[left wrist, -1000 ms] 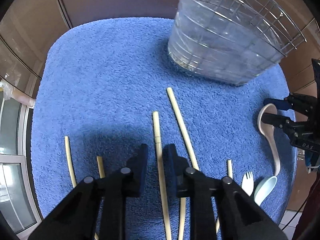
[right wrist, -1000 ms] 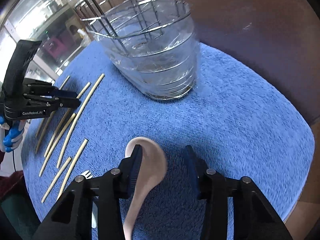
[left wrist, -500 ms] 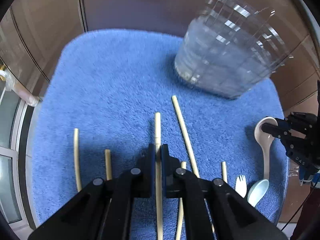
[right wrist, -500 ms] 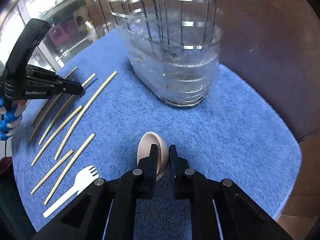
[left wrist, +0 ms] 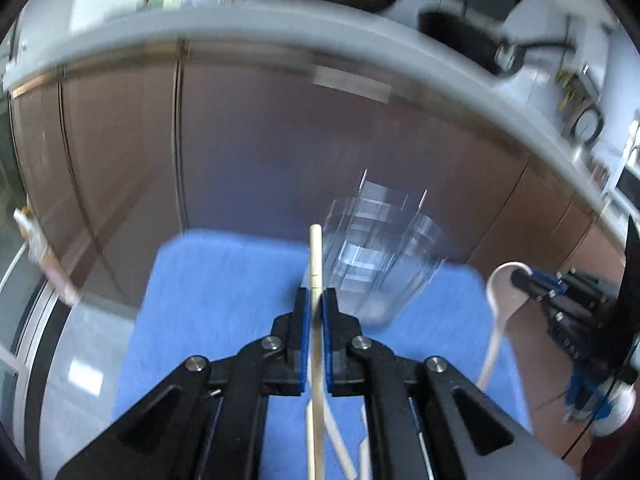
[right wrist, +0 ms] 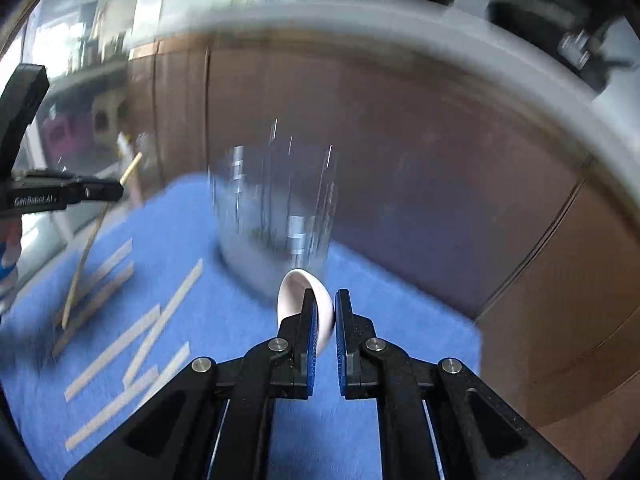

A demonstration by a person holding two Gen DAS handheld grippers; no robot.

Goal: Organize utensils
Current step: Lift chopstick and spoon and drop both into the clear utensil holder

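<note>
Both tools are mid-carry, I'd say. The left gripper (left wrist: 315, 300) is clenched on a wooden chopstick (left wrist: 315, 258), lifted clear of the blue towel (left wrist: 224, 280); the right gripper (right wrist: 326, 304) pinches a white ceramic spoon (right wrist: 298, 292) by its bowl. Next comes dropping each into the wire utensil basket (right wrist: 276, 216) at the towel's far edge (blurred here), handle down.

blue towel (right wrist: 248, 332) bears loose chopsticks (right wrist: 116, 352) and a wire basket (right wrist: 276, 216).
</note>
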